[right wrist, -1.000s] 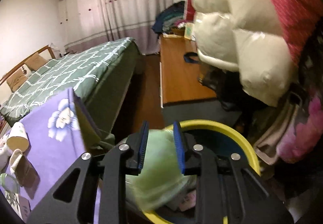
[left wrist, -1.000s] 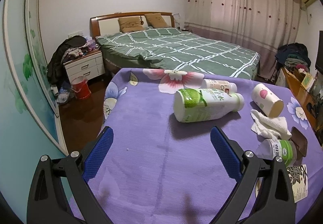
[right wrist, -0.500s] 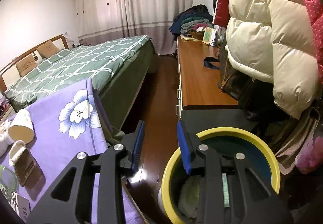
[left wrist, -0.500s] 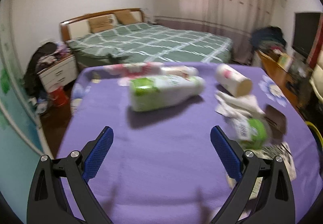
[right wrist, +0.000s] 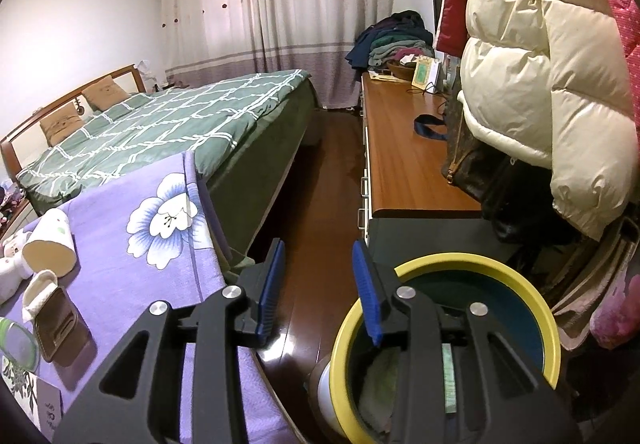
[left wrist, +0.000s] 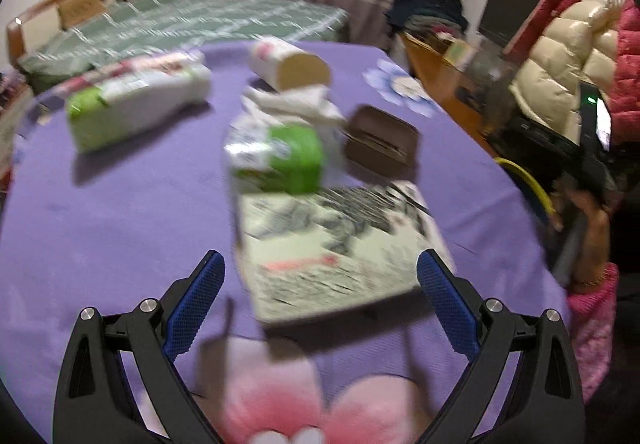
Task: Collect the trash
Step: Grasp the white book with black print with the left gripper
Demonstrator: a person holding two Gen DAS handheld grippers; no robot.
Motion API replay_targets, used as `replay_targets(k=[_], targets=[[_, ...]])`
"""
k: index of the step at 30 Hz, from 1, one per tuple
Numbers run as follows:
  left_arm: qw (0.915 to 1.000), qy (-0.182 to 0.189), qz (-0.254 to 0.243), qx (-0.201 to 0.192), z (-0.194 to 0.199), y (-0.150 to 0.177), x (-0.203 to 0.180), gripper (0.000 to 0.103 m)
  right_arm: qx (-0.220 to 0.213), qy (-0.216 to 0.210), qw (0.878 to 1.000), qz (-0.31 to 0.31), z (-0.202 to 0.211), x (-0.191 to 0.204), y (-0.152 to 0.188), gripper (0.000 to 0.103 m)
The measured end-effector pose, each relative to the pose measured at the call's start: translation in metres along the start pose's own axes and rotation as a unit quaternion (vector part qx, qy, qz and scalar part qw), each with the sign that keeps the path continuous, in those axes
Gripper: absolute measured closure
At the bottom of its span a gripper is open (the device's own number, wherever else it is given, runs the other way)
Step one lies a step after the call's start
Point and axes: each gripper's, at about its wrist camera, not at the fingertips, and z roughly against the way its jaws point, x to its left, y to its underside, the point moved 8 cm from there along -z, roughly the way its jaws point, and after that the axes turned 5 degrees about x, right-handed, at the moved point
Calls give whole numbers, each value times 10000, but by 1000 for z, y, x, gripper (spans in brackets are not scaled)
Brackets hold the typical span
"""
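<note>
Over the bin: my right gripper [right wrist: 318, 284] hangs just above the near rim of the yellow bin [right wrist: 520, 284], jaws a moderate gap apart and holding nothing.
Change, right side: a second ago these jaws were clamped on a pale green wad; now it lies inside the bin with the other scraps. One item delivered, I judge.
Change, left side: my left gripper [left wrist: 320, 300] has swung from the white bottle [left wrist: 136, 99] toward the printed paper box [left wrist: 340, 248], which now lies between my wide-open, empty jaws. View is motion-blurred.
Trash left on the purple cloth [left wrist: 120, 211]: white bottle on its side, small green-labelled bottle [left wrist: 276, 155], tipped paper cup [left wrist: 288, 63], crumpled tissue [left wrist: 288, 103], brown wallet-like piece [left wrist: 380, 143], paper box.
Meaning: most of the pickup remains; the box looks like my next grab, though I cannot tell whether the jaws are low enough to close on it.
</note>
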Motion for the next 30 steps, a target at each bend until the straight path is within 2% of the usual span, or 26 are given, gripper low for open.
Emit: replay_targets(k=[5, 9, 11, 14, 16, 22, 30], targets=[[9994, 194, -247, 175, -4, 14, -24, 8, 0, -26, 10000, -12, 0, -1, 0, 68], [9960, 668, -486, 337, -1, 24, -45, 8, 5, -46, 10000, -24, 1, 0, 0, 68], [9959, 590, -642, 262, 3, 22, -48, 8, 8, -53, 10000, -26, 1, 0, 0, 68], [9977, 189, -651, 21, 6, 7, -34, 8, 13, -54, 10000, -27, 1, 1, 0, 68], [9975, 153, -686, 59, 0, -2, -29, 7, 13, -53, 10000, -17, 1, 1, 0, 68], [9950, 179, -961, 195, -24, -21, -32, 5, 46, -60, 10000, -29, 0, 2, 1, 67], [9952, 341, -905, 116, -27, -38, -31, 5, 90, -117, 9999, 13, -2, 4, 2, 66]])
